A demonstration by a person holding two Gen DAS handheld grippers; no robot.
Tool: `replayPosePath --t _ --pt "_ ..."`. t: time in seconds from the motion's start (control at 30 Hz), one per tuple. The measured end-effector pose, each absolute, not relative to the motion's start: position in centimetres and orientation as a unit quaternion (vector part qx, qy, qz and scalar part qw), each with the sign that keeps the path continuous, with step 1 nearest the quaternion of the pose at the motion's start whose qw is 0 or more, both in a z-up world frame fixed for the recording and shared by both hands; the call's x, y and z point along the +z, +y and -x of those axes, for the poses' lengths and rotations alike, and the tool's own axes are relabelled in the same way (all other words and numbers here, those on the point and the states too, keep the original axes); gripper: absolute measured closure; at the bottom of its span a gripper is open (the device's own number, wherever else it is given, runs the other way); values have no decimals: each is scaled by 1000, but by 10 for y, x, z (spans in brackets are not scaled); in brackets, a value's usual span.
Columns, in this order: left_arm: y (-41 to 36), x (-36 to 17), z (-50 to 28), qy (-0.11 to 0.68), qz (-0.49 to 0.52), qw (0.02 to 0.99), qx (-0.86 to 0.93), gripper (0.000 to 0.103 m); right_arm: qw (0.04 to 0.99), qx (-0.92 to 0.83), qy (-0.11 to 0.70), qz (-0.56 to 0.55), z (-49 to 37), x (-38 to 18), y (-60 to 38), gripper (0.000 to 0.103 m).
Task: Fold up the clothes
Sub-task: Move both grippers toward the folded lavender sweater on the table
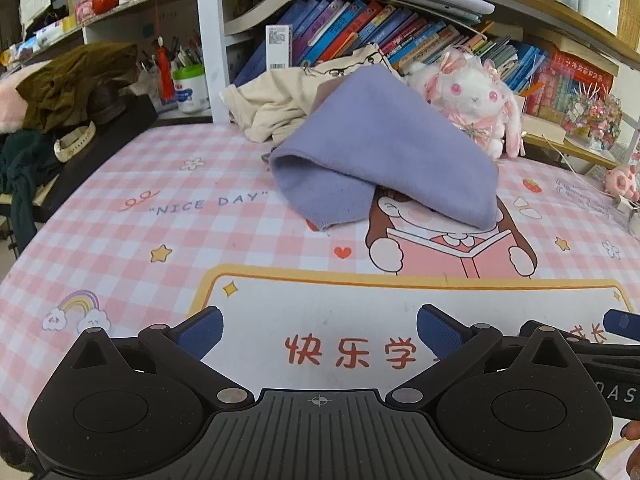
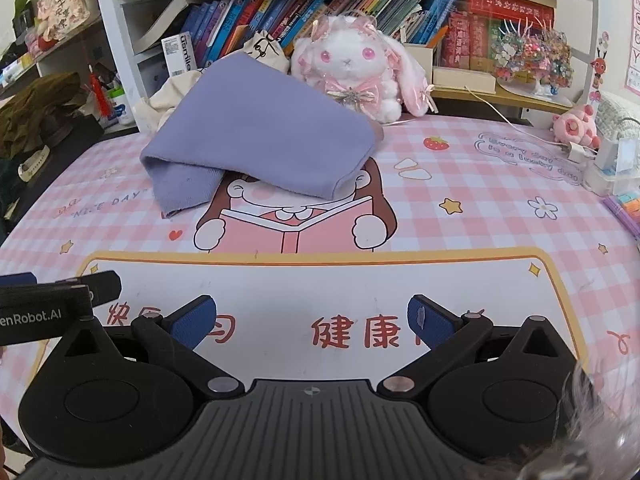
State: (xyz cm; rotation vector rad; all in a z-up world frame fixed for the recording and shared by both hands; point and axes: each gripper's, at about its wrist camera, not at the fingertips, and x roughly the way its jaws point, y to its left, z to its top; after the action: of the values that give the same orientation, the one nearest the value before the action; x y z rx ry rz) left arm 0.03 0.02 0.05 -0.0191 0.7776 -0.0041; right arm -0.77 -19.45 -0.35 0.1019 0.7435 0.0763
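A lavender garment (image 1: 384, 152) lies folded over at the back of the pink checked desk mat (image 1: 168, 224), one cuffed end sticking out toward me at lower left. It also shows in the right wrist view (image 2: 260, 132). Behind it lies a crumpled cream garment (image 1: 276, 104), seen in the right wrist view too (image 2: 172, 94). My left gripper (image 1: 320, 332) is open and empty above the mat's front panel, well short of the clothes. My right gripper (image 2: 312, 320) is open and empty beside it, at the same distance.
A white and pink plush rabbit (image 2: 352, 64) sits right behind the lavender garment. Bookshelves (image 1: 360, 28) run along the back. Olive and dark clothes (image 1: 76, 80) are heaped at left. A charger and cable (image 2: 576, 150) lie at right.
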Motion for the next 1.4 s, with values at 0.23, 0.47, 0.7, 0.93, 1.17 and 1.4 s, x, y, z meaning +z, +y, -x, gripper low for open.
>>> replayPosePath --t 0.23,0.47,0.7,0.93,1.17,1.4 --pt "3 5 -1 364 -2 931 -10 0 932 27 359 -36 9 -3 -192 0" --pt "-6 4 -1 368 -21 929 -15 0 932 19 358 -48 9 2 -195 0" --pt "-5 3 0 379 -17 925 -17 0 933 24 356 -48 9 -2 -198 0" --pt "-5 6 3 364 -22 931 -11 0 932 28 358 -45 9 -1 -196 0" --pt "-9 1 -2 360 -37 932 -5 0 930 30 364 -44 4 -4 -195 0" --pt "-9 -4 -9 369 -37 929 -4 0 927 29 371 -43 -3 -7 -195 0"
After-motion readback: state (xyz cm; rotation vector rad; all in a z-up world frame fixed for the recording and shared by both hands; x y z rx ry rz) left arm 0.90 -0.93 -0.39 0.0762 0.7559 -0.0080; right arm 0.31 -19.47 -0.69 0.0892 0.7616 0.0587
